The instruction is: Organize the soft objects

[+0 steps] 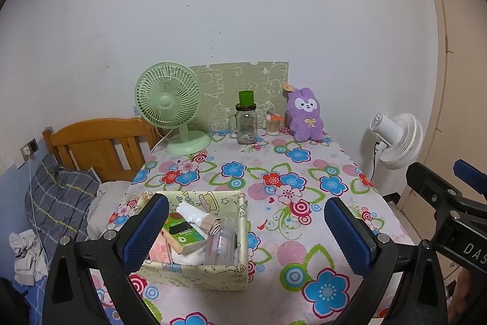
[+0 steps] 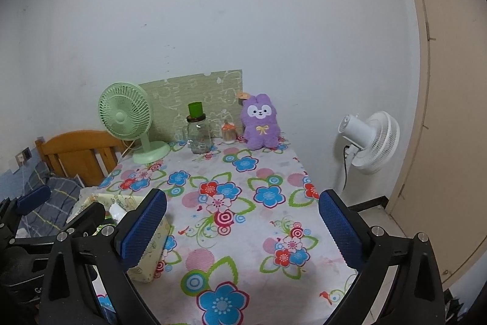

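A purple plush rabbit [image 1: 305, 117] [image 2: 261, 122] sits upright at the far right corner of the flowered table [image 1: 274, 194] [image 2: 243, 203], against the wall. A pale fabric box [image 1: 194, 273] [image 2: 149, 258] with packets and small items stands near the table's front left. My left gripper [image 1: 246, 227] hangs open above the near table, its left finger over the box. My right gripper [image 2: 243, 221] is open too, above the table's near middle, with nothing between its blue pads [image 2: 338, 221]. Both are far from the plush.
A green desk fan [image 1: 170, 108] [image 2: 126, 118], a glass jar with a green cup on top [image 1: 246, 121] [image 2: 197, 127] and a small jar [image 1: 274, 124] line the far edge. A white standing fan [image 1: 395, 139] [image 2: 369, 139] is right of the table, a bed [image 1: 61, 197] left.
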`<act>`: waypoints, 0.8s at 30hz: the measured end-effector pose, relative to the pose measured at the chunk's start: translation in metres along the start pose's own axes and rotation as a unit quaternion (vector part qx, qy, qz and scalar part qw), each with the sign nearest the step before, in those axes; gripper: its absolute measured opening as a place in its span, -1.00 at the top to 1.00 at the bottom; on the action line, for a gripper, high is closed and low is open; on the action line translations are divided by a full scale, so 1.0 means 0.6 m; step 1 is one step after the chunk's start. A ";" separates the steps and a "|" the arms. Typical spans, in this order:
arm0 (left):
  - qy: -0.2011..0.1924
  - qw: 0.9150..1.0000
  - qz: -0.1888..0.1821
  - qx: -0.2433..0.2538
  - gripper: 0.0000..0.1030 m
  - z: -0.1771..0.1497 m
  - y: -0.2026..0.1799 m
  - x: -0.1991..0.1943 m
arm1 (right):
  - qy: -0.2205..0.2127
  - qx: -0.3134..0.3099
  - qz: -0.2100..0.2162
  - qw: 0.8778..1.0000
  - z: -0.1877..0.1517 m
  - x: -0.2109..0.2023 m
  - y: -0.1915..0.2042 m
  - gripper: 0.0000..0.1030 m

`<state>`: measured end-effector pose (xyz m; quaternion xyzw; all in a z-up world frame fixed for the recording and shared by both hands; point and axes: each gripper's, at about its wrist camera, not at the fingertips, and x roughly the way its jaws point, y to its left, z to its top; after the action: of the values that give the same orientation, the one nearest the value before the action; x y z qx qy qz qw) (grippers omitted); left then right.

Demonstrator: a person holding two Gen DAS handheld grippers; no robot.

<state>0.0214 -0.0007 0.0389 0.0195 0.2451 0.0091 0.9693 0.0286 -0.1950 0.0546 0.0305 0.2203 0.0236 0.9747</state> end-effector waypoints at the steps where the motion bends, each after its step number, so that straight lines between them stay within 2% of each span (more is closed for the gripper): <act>1: -0.001 1.000 0.001 -0.001 -1.00 0.000 0.001 -0.001 | 0.000 0.000 0.001 1.000 0.000 0.000 0.002 -0.97; 24: -0.003 1.000 0.008 -0.013 -1.00 -0.002 0.015 -0.005 | -0.003 -0.001 0.008 1.000 0.001 0.000 0.013 -0.98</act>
<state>0.0181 0.0082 0.0399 0.0091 0.2415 0.0203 0.9701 0.0287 -0.1872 0.0553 0.0319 0.2176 0.0318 0.9750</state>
